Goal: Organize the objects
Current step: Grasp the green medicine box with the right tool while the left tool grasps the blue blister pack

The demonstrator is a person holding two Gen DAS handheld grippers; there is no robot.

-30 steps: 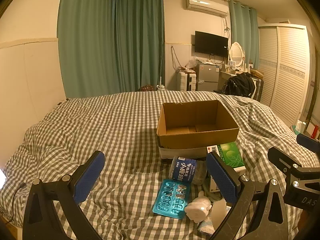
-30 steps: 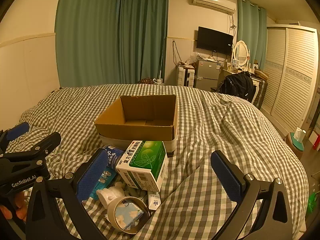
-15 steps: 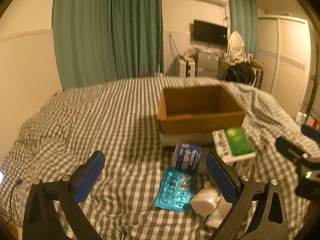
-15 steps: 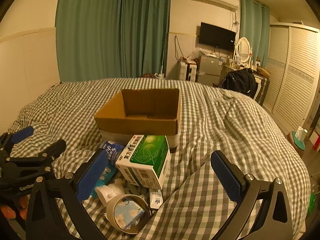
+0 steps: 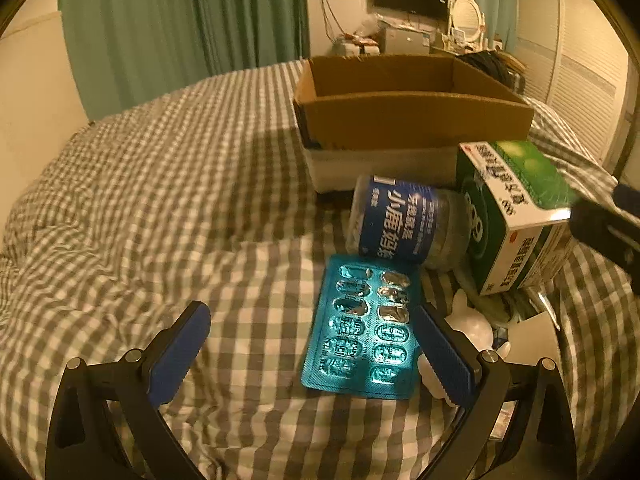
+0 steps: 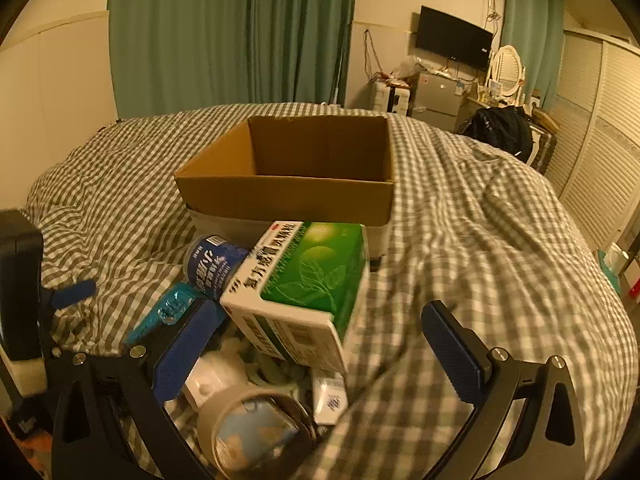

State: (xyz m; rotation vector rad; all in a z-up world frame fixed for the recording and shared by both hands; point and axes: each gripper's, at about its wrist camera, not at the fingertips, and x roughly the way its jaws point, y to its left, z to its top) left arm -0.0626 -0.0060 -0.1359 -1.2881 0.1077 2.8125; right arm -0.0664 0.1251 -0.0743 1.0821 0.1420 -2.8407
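Observation:
An open cardboard box (image 5: 404,112) (image 6: 288,184) sits on the checked bed, nothing visible inside. In front of it lie a blue-labelled bottle (image 5: 400,224) (image 6: 212,266), a green and white medicine box (image 5: 516,208) (image 6: 304,292), a teal blister pack (image 5: 364,332) (image 6: 168,310), a white figurine (image 5: 476,328) (image 6: 208,380) and a tape roll (image 6: 252,428). My left gripper (image 5: 316,344) is open, low over the bed, its right finger at the blister pack's right edge. My right gripper (image 6: 320,344) is open, just before the medicine box.
The checked duvet (image 5: 160,200) has soft folds to the left and right. Green curtains (image 6: 232,32) hang behind the bed. A wardrobe (image 6: 600,152), a dresser with a mirror (image 6: 506,68) and a dark bag (image 6: 500,128) stand at the far right.
Both grippers have dropped and moved forward toward the pile of objects. The blister pack now lies by the left gripper's right finger, and the medicine box is close before the right gripper.

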